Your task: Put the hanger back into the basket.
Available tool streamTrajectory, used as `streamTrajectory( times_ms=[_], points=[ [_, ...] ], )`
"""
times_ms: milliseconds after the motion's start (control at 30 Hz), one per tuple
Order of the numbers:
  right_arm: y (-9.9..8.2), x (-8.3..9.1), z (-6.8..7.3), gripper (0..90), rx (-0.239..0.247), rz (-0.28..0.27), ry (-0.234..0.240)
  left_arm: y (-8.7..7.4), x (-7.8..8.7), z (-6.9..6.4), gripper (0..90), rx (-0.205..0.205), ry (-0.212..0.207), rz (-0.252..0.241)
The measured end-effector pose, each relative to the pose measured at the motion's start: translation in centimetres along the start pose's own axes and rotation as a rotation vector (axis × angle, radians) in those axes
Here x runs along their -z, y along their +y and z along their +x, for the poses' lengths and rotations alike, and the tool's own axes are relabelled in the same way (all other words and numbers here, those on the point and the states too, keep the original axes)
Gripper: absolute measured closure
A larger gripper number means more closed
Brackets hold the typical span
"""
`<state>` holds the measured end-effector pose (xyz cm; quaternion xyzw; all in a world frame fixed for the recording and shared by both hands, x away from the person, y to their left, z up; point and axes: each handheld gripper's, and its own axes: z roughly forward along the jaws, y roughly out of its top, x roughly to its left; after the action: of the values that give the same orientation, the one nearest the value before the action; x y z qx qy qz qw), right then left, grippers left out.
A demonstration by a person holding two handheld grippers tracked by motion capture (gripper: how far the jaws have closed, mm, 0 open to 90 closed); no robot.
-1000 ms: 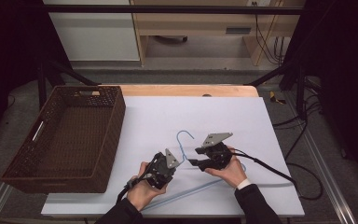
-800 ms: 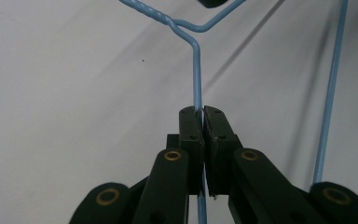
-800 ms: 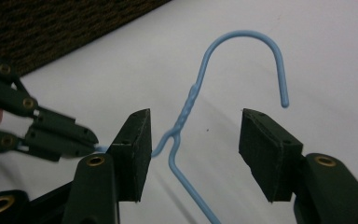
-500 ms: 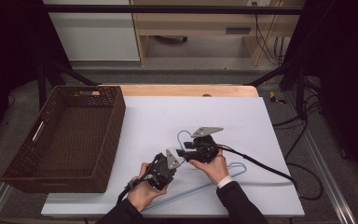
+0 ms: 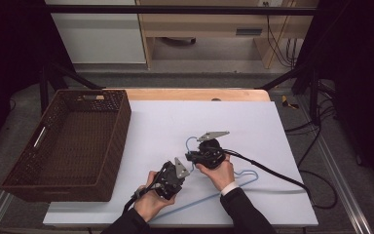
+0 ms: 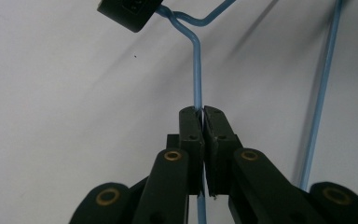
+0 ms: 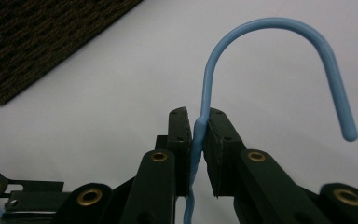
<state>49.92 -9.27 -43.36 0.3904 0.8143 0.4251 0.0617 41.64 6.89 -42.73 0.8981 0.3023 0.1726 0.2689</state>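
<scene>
A light-blue wire hanger (image 5: 209, 199) lies on the white table, hook (image 5: 189, 142) pointing away from the person. My left gripper (image 5: 184, 168) is shut on one sloping arm of the hanger (image 6: 196, 70), the pads (image 6: 190, 128) pinching the wire in the left gripper view (image 6: 203, 112). My right gripper (image 5: 190, 156) has just been closing, and its jaws now clamp the twisted neck just below the hook (image 7: 270, 23) in the right gripper view (image 7: 196, 116). A tip of the right gripper (image 6: 128, 9) shows at the top of the left gripper view.
A dark brown wicker basket (image 5: 113, 146) stands on the table's left side, and its weave (image 7: 42, 37) is close on the left of the hook. White tabletop (image 5: 272, 131) stretches behind and to the right. Black cables (image 5: 282, 175) trail off right.
The right hand has slid left to the hanger's neck and its jaws have closed on the wire. The left hand and its grip have stayed put.
</scene>
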Motion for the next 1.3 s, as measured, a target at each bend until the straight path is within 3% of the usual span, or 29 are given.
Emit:
streamTrajectory(
  times_ms=[367, 400, 467, 533, 600, 733, 1000, 1300],
  points=[
    [0.1, 0.3, 0.1, 84.4, -0.053, -0.003, 0.012, 0.0, 0.1, 0.2, 86.5, 0.007, -0.026, -0.005],
    [0.1, 0.3, 0.1, 84.8, -0.044, -0.014, 0.017, 0.0, 0.1, 0.3, 80.9, 0.019, -0.048, -0.023],
    [0.1, 0.3, 0.1, 84.9, -0.046, -0.016, 0.018, 0.0, 0.1, 0.5, 79.1, 0.019, -0.062, -0.026],
    [0.1, 0.5, 0.2, 85.1, -0.047, -0.022, 0.025, 0.1, 0.0, 0.5, 70.6, 0.018, -0.066, -0.025],
    [0.1, 0.5, 0.3, 85.0, -0.042, -0.024, 0.023, 0.1, -0.3, 0.7, 69.4, 0.018, -0.067, -0.007],
    [0.1, 0.5, 0.3, 85.0, -0.039, -0.024, 0.021, 0.2, -1.0, 1.0, 69.6, 0.026, -0.095, 0.008],
    [0.1, 0.6, 0.3, 85.0, -0.037, -0.023, 0.026, 0.2, -1.5, 1.5, 83.1, 0.031, -0.117, 0.023],
    [0.1, 0.7, 0.3, 84.3, -0.031, -0.026, 0.024, 0.3, -1.4, 1.4, 85.8, 0.067, -0.128, 0.018]
  ],
)
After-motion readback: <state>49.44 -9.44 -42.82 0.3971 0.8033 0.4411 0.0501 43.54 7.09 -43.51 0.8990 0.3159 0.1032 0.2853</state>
